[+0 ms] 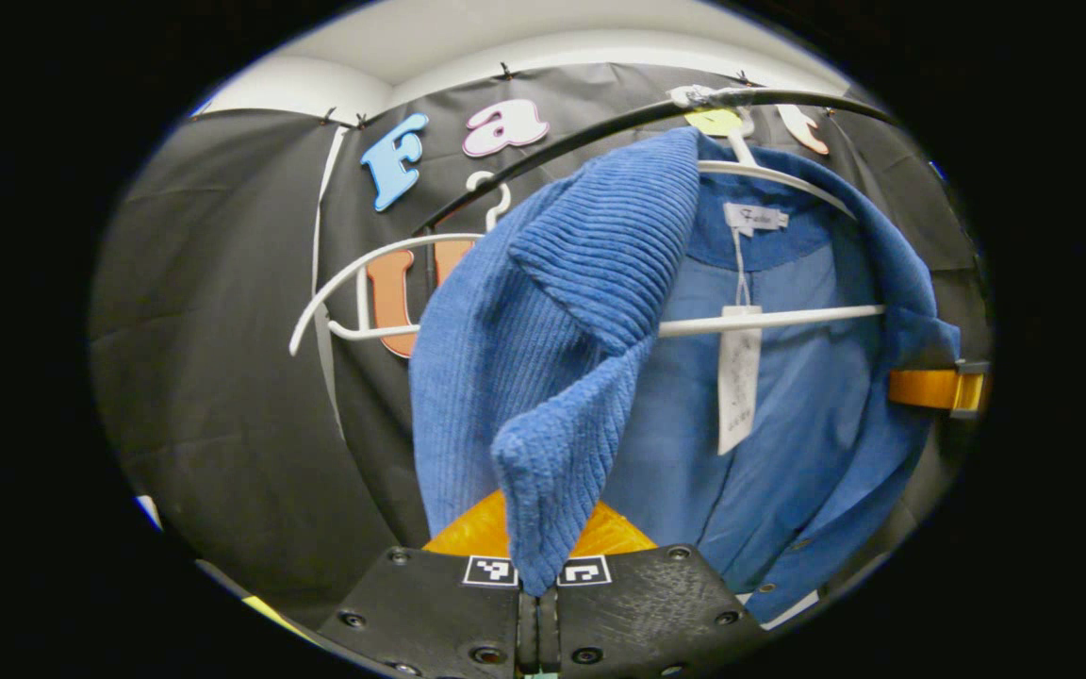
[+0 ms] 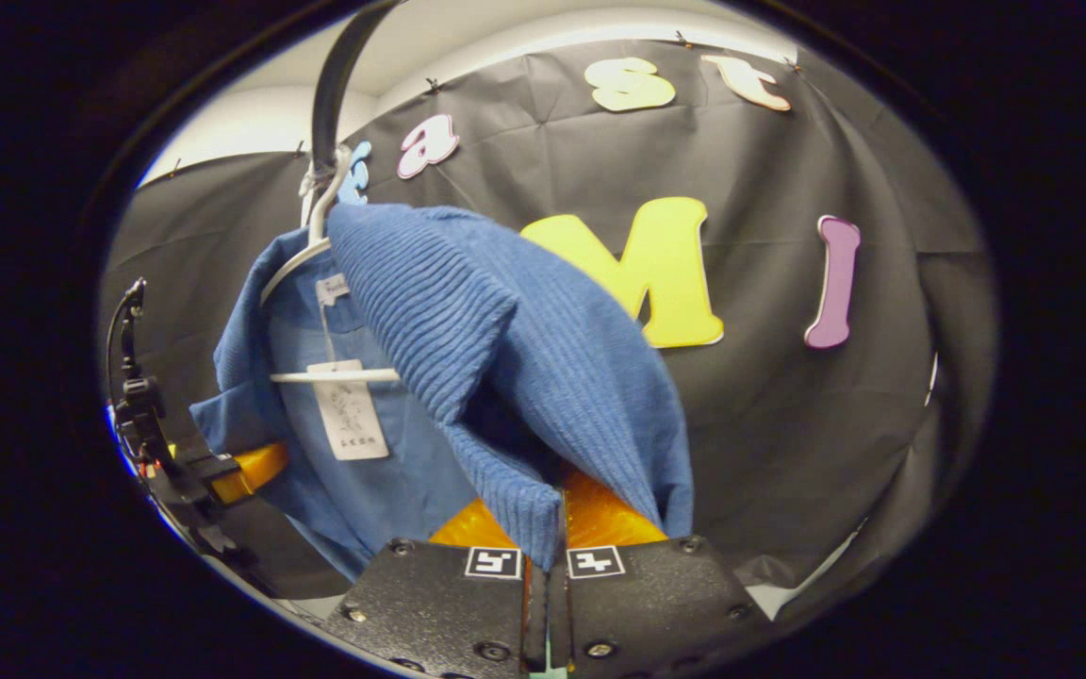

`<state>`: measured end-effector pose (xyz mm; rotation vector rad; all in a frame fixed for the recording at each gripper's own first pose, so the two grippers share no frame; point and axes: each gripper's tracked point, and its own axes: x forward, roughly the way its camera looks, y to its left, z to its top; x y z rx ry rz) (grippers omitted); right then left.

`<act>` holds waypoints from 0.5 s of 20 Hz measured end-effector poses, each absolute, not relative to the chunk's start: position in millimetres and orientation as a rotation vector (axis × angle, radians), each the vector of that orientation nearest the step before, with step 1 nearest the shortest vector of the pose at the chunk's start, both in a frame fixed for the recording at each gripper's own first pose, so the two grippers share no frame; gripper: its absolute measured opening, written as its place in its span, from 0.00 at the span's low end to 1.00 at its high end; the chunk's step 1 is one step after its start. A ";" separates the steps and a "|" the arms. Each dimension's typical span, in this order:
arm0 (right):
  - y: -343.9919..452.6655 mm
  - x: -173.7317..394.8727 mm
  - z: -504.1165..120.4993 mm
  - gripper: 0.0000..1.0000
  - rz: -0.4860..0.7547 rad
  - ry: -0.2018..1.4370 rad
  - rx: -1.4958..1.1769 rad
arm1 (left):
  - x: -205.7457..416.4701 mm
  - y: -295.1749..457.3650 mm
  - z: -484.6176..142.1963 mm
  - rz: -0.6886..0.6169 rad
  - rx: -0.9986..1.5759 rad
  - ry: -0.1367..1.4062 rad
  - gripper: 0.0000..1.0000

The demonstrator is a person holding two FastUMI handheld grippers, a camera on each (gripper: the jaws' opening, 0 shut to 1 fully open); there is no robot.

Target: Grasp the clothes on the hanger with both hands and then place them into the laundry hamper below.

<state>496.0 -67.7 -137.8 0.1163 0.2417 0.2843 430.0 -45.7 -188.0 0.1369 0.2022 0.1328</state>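
The left gripper (image 1: 537, 592) and right gripper (image 2: 544, 575) each pinch a front edge of the blue jacket (image 1: 543, 339), jaws seemingly closed; the white hanger (image 1: 769, 319) sits above, upper frame; the garment must lift off upward.

One blue corduroy jacket (image 1: 543, 349) is hanging on one white hanger (image 1: 769, 321). A second white hanger (image 1: 354, 292) is hanging bare beside it, both on one black rail (image 1: 600, 127). Two paper tags are dangling inside the collar: one neck label (image 1: 755, 219), one long swing tag (image 1: 739, 377). Two hand-held grippers are showing: left hand-held gripper (image 1: 539, 604), right hand-held gripper (image 2: 545, 604).
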 end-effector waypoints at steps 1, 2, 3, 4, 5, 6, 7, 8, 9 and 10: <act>-77.5 494.7 -134.2 0.05 0.273 0.240 0.140 | 429.8 -41.2 -186.9 0.140 0.131 0.200 0.05; -83.7 494.0 -130.0 0.05 0.271 0.235 0.165 | 428.6 -37.4 -184.1 0.147 0.128 0.198 0.06; -88.8 494.2 -126.0 0.05 0.264 0.230 0.177 | 427.2 -32.8 -181.1 0.155 0.133 0.193 0.06; -91.9 494.4 -120.1 0.05 0.258 0.220 0.180 | 426.0 -29.9 -177.4 0.161 0.138 0.191 0.06; -94.7 494.7 -116.2 0.05 0.251 0.210 0.179 | 426.2 -27.1 -173.9 0.168 0.142 0.185 0.06; -96.8 494.5 -111.3 0.05 0.247 0.200 0.178 | 427.0 -25.8 -170.2 0.171 0.144 0.181 0.06; -97.3 495.3 -106.5 0.05 0.247 0.191 0.178 | 428.4 -23.3 -166.4 0.177 0.147 0.177 0.06; -100.0 497.0 -102.3 0.05 0.242 0.184 0.180 | 429.0 -21.4 -162.1 0.181 0.148 0.171 0.06; -104.7 498.9 -98.4 0.05 0.228 0.175 0.180 | 429.6 -19.8 -157.8 0.187 0.149 0.164 0.06; -110.5 500.7 -93.1 0.05 0.214 0.162 0.179 | 430.6 -17.0 -155.2 0.192 0.151 0.161 0.06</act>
